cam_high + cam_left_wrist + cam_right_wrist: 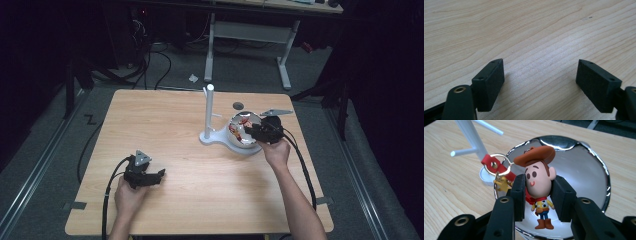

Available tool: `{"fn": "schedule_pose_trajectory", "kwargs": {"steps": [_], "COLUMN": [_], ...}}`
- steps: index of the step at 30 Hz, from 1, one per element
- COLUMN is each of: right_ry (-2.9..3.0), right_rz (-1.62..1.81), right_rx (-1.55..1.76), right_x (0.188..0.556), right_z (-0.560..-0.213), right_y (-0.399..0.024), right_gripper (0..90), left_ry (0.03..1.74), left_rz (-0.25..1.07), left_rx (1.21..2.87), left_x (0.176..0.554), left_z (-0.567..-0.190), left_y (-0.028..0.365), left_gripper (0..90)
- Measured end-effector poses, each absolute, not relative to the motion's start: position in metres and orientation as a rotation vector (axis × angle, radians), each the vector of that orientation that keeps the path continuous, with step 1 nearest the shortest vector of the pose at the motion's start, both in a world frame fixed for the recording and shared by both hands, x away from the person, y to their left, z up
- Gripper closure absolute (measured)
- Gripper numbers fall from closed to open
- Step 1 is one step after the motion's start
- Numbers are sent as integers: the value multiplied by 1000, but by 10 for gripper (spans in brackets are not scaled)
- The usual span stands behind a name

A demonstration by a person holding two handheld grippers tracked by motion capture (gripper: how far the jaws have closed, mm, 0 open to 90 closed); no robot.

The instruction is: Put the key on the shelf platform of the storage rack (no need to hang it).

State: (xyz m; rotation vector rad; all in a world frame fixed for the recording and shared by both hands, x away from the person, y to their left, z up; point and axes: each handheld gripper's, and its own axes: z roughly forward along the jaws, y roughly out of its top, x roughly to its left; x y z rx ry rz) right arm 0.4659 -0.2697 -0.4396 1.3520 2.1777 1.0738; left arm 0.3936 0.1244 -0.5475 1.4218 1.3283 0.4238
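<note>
The right gripper (538, 192) has its jaws clamped on the head of a cowboy figure keychain (540, 182), whose body hangs below them over a shiny metal bowl (596, 177). Its red strap (491, 163) and ring trail off the left jaw toward a white peg stand (472, 137). The left gripper (540, 82) hovers with jaws wide apart over bare wooden table (524, 30).

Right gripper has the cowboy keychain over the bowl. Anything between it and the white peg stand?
Nothing visible. The right gripper is shut on the cowboy figure above the steel bowl. The white stand sits just beside the bowl, its pegs bare, with only open table around it.
</note>
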Motion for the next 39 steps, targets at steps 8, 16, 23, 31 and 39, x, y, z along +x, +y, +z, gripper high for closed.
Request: {"fn": "schedule_pose_trajectory", "kwargs": {"steps": [8,16,23,31,39], "right_ry": [2192,2188,2167,2107,2083], "right_rz": [1029,986,995,1086,1127], "right_rx": [1359,1381,1383,1381,1371], "right_x": [473,477,474,461,446], "right_z": [-451,-457,-453,-438,-423], "right_y": [-266,-265,-269,-281,-294], "right_gripper": [657,621,515,472,453], "left_ry": [1328,1328,1328,1328,1328], "left_rz": [424,424,424,423,424], "left_rx": [1422,1421,1422,1422,1422], "left_x": [394,394,394,394,394], "left_z": [-548,-548,-548,-548,-548], "left_y": [124,124,124,124,124], "left_gripper": [231,231,231,231,231]}}
